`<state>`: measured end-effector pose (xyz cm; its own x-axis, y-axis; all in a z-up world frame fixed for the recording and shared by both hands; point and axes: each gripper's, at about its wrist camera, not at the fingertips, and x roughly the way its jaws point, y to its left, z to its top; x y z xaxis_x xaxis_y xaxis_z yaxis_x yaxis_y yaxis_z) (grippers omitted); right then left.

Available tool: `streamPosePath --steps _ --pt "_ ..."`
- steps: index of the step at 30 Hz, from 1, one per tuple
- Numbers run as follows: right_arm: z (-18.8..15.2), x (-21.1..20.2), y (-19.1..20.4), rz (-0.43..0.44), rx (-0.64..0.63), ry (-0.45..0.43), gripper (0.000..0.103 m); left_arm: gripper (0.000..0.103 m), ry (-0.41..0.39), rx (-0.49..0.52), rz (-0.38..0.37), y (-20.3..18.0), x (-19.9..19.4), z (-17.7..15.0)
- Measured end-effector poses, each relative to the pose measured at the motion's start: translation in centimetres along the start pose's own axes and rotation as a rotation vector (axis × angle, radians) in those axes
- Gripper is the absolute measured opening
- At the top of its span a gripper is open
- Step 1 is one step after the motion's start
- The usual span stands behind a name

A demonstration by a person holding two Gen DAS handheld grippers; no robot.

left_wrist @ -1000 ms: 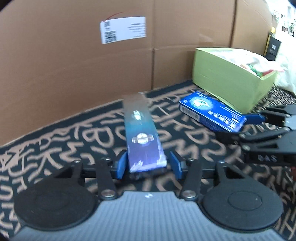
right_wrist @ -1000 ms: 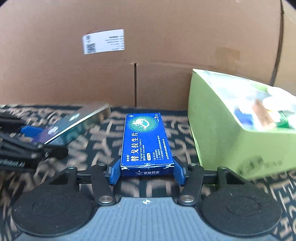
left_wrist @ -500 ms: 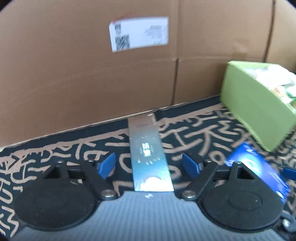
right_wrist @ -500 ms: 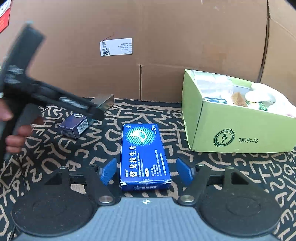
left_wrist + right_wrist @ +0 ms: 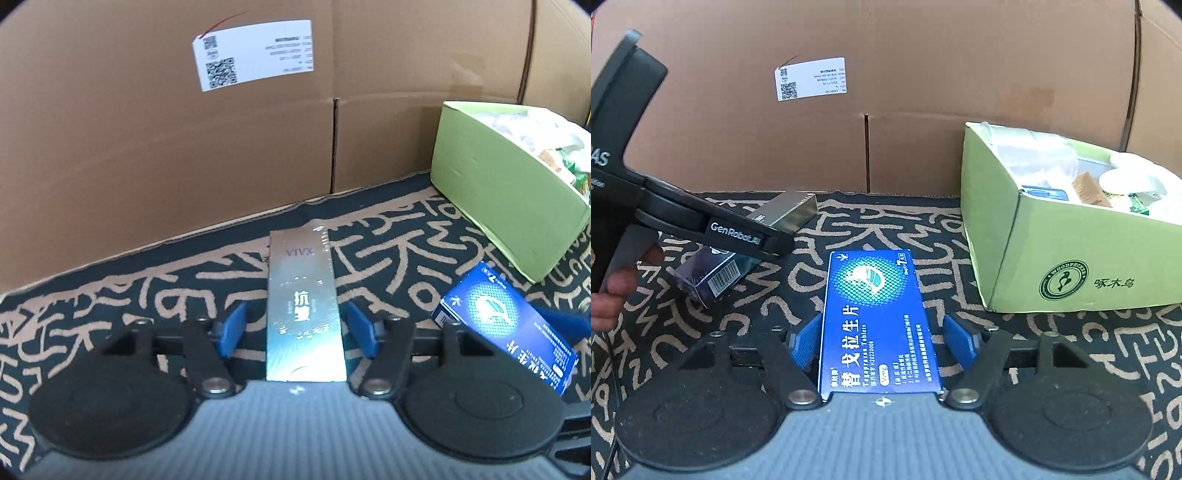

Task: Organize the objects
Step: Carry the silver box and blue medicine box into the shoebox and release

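While a wall of brown cardboard [image 5: 923,110] closes off the back of the scene, with a white printed label [image 5: 810,78] stuck on it, a black rug with tan scribbled lettering [image 5: 1052,332] covers the floor below. At the right stands a green carton [image 5: 1071,251], open at the top and filled with white wrappers and small packs; it sits on the rug close to the cardboard wall.

Left of the carton, the blue tablet box [image 5: 877,325] lies flat on the rug, lengthwise between the blue pads of the right gripper [image 5: 882,345]. Its jaws have just been closing a little, yet a gap shows on each side of the box, so it is let go rather than clamped.

Further left, the silver box [image 5: 304,308] lies flat on the rug, its far end near the cardboard wall. The left gripper [image 5: 301,330] straddles it; its jaws have just been closing, but both pads stand clear of the box sides, so nothing is gripped. In the right wrist view this silver box [image 5: 786,210] shows its dark end with a barcode under the left gripper [image 5: 775,243], whose handle is held by a hand [image 5: 613,288] at the frame's left edge.
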<state>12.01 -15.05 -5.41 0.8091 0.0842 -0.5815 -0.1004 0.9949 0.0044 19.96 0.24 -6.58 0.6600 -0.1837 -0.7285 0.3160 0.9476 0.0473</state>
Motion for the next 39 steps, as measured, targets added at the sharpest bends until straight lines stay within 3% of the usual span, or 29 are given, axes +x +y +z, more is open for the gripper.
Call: streamPosePath --steps 1,2,3,7,10,14,18,23,27,30,37,39 --pt "-0.1 -0.2 0.0 0.014 0.0 -0.004 0.061 0.054 0.001 -0.01 -0.006 0.0 -0.1 0.0" --pt "-0.2 -0.3 0.0 0.016 -0.007 -0.003 0.061 0.041 0.001 -0.016 -0.021 -0.1 -0.3 -0.1" --pt "-0.3 -0.5 0.1 0.018 -0.016 -0.003 0.061 0.038 0.001 -0.014 -0.02 -0.3 -0.5 -0.2" --pt "-0.9 -1.9 0.2 0.057 -0.009 -0.003 0.06 0.038 0.009 -0.006 -0.041 -1.6 -1.6 -0.8" --pt "-1.3 -3.9 -0.4 0.075 0.022 -0.031 0.06 0.038 0.0 -0.019 -0.1 -2.5 -3.3 -0.8" --pt "-1.0 -7.7 -2.6 0.068 0.064 -0.11 0.06 0.038 -0.079 0.01 -0.163 -4.7 -6.8 0.8" --pt "0.1 -11.1 -5.9 -0.004 0.101 -0.213 0.06 0.038 -0.16 0.025 -0.259 -7.6 -9.9 3.6" --pt "2.3 -13.1 -10.6 -0.181 0.12 -0.323 0.06 0.038 -0.231 0.059 -0.324 -12.7 -11.4 7.1" --pt "4.1 -12.6 -13.9 -0.272 0.125 -0.379 0.06 0.038 -0.251 0.035 -0.371 -16.1 -10.8 9.9" --pt "5.4 -11.2 -15.8 -0.322 0.105 -0.403 0.06 0.038 -0.278 0.019 -0.367 -18.4 -9.7 11.8" --pt "7.2 -7.3 -19.0 -0.327 0.099 -0.4 0.06 0.038 -0.266 -0.016 -0.336 -21.6 -4.2 14.8" --pt "7.3 -5.7 -18.6 -0.315 0.104 -0.386 0.06 0.043 -0.275 0.014 -0.309 -22.4 -2.8 14.8"
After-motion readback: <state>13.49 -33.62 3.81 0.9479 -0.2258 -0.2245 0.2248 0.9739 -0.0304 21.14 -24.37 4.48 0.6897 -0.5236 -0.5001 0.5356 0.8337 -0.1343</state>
